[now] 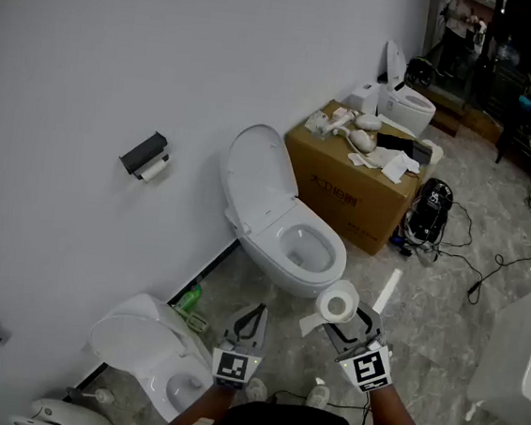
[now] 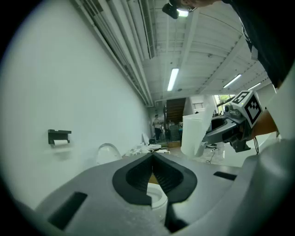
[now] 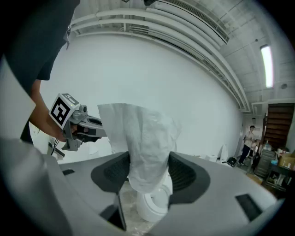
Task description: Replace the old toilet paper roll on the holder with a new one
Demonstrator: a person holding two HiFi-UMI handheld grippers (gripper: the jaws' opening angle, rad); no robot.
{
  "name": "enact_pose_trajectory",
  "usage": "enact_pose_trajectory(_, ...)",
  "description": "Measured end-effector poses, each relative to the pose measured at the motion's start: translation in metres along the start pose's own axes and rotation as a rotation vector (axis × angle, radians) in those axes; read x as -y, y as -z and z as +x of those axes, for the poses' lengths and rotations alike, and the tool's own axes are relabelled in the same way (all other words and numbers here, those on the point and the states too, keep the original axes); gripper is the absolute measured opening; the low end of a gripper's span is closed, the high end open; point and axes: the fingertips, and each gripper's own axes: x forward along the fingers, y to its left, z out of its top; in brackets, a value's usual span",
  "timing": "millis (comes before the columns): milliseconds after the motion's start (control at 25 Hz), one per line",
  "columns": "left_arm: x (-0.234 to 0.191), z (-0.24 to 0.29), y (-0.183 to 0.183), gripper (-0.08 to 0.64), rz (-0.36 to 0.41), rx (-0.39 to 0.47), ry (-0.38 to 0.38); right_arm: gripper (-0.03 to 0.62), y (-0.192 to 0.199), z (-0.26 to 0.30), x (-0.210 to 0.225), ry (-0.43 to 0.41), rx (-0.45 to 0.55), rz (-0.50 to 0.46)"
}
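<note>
Right gripper (image 3: 148,170): I have its jaws spread wide, pinching the new roll (image 3: 143,147); core upright, loose sheet trailing.
Left gripper (image 2: 152,156): pressed together, empty, just left of the right one.
Holder (image 1: 145,156): on the wall, well ahead and left of both grippers; left gripper nearer.
Old roll (image 1: 157,169): I judge it still mounted under the black cover.
Pose: both hands near level, tipped slightly down.

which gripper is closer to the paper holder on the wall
Left. The left gripper, jaws shut and empty, is the one toward the wall, well short of the holder. The right gripper, clamped on the new roll, is farther out.
</note>
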Motion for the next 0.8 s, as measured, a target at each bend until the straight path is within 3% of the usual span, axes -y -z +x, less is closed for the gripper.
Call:
enact_pose_trajectory(200,-0.004,0.018,-0.006,0.005,-0.005,0.056,-0.011,0.253,-0.003,0.011,0.012,0.010,0.007,-0.028)
enact_pose_trajectory(400,-0.017,0.020,-0.006,0.005,-0.031,0.055,-0.012,0.253,-0.011,0.022,0.006,0.007,0.010,-0.077)
enact_pose_trajectory(800,-0.068,0.008,-0.002,0.005,-0.078,0.085,-0.006,0.261,-0.041,0.066,-0.021,0.003,0.053,-0.008)
